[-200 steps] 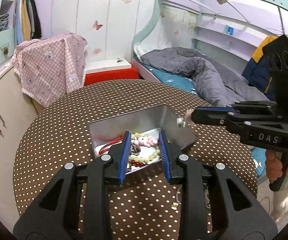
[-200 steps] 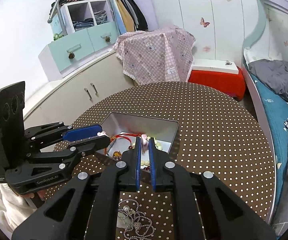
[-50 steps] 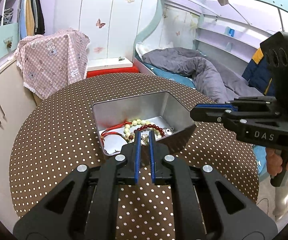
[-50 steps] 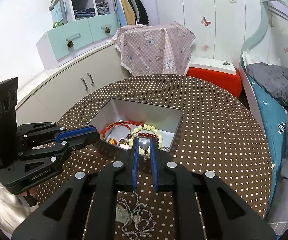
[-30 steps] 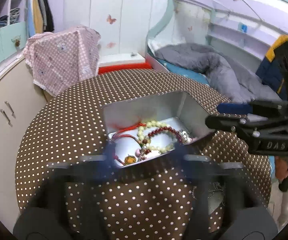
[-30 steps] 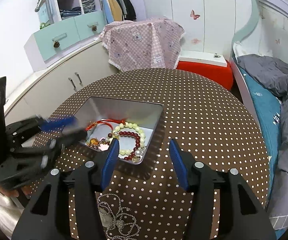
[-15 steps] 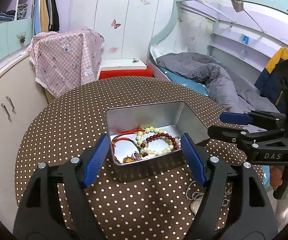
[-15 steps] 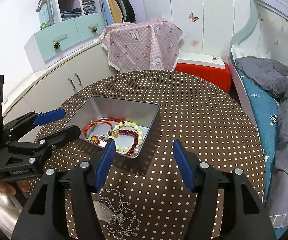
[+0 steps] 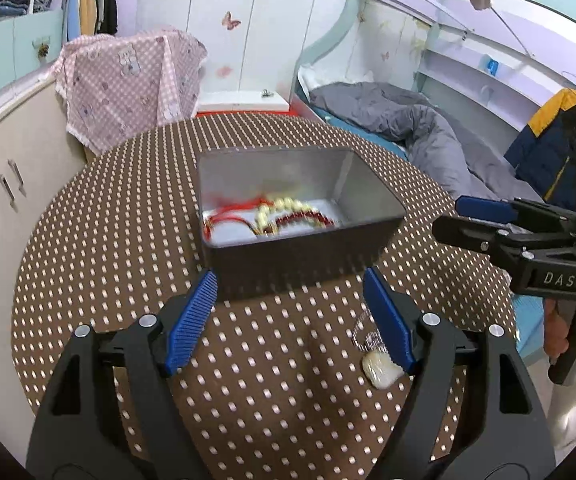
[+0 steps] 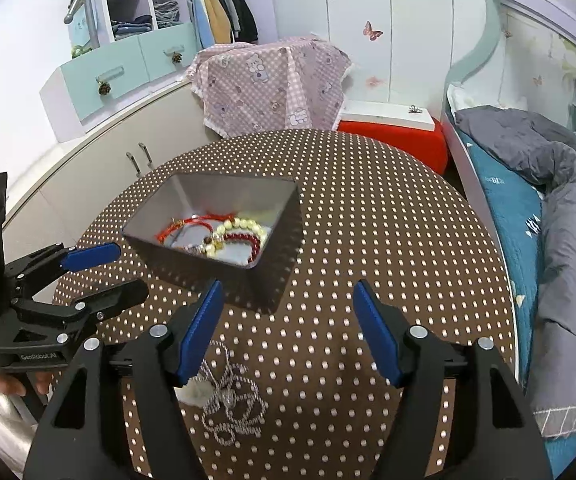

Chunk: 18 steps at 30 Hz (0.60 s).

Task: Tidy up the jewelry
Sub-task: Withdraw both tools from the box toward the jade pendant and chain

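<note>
Right hand-held gripper (image 10: 284, 320) and left hand-held gripper (image 9: 290, 316), both spread and empty, hover near the grey metal tin (image 10: 224, 256); the coiled silver chain necklace (image 10: 230, 408) lies on the polka-dot table (image 10: 368, 220) beside it, best pinched low.

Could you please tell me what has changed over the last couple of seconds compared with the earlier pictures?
Both grippers let go: the left gripper and right gripper, shut on small pieces over the metal box before, now stand open and pulled back. The pieces are in the box. The silver chain necklace stays on the table.
</note>
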### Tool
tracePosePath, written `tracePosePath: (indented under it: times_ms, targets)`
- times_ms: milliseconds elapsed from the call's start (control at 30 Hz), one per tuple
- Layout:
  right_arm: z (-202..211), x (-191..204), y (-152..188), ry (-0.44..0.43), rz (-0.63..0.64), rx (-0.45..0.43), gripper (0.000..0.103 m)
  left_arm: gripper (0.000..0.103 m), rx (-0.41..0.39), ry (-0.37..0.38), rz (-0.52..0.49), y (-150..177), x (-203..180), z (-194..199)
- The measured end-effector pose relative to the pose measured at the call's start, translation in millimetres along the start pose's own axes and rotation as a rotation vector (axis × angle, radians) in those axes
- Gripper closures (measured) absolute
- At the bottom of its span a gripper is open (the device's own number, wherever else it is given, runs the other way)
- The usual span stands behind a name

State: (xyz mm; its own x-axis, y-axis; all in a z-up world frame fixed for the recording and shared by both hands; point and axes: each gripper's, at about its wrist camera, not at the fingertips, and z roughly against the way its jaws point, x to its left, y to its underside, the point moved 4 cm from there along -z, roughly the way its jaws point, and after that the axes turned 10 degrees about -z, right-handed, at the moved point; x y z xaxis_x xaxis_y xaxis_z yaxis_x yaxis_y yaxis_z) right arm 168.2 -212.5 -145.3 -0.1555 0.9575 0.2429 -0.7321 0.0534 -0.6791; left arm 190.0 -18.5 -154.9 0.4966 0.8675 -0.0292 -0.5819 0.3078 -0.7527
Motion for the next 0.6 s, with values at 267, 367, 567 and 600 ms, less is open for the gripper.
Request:
tracePosePath:
  times_ms: [267, 367, 567, 600]
  targets:
    - [2.5, -10.1, 30.8, 0.03, -0.017, 0.047, 0.039, 0.028, 0.075, 0.044, 0.004, 25.5, -17.6, 3.0]
    - [2.4, -7.1, 43.4, 0.024, 0.003, 0.069, 0.039, 0.028, 0.105, 0.054, 0.018, 34.1, -23.5, 3.8]
    - [0.1, 8.2, 64.3, 0.032, 0.099, 0.094, 0.045, 0.028, 0.069, 0.01, -0.024, 42.6, -38.1, 14.0]
    - [-0.8, 9.9, 65.6, 0.03, 0.111, 0.098, 0.048, 0.028, 0.06, -0.028, -0.032, 43.3, -38.7, 16.0]
